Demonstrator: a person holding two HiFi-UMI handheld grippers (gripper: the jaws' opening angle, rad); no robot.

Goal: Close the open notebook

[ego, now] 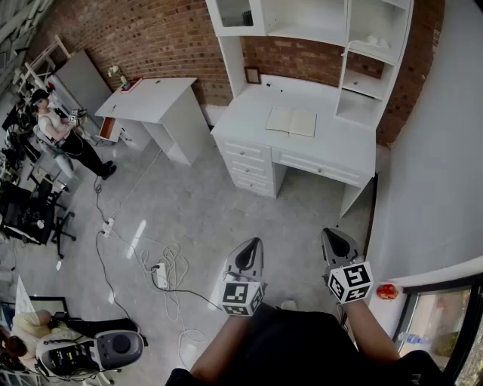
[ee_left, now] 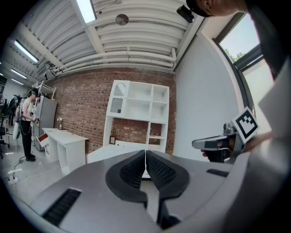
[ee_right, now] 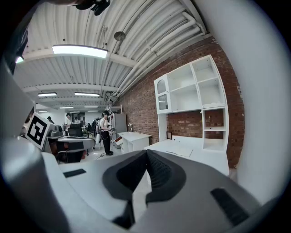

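Observation:
The open notebook (ego: 292,122) lies flat, pale pages up, on the white desk (ego: 249,113) far ahead of me; in the right gripper view the notebook (ee_right: 181,150) shows as a thin sheet on the desktop. My left gripper (ego: 251,246) and right gripper (ego: 337,237) hang side by side over the floor, well short of the desk. Both are shut with nothing between the jaws. In the left gripper view my left gripper (ee_left: 145,152) points at the desk, and the right gripper (ee_left: 196,144) shows at its right.
A white hutch with shelves (ego: 317,22) stands on the desk against the brick wall. A second white desk (ego: 151,98) is at the left. Cables and a power strip (ego: 160,275) trail over the floor. A person (ego: 64,139) stands far left. A grey wall (ego: 430,151) runs along the right.

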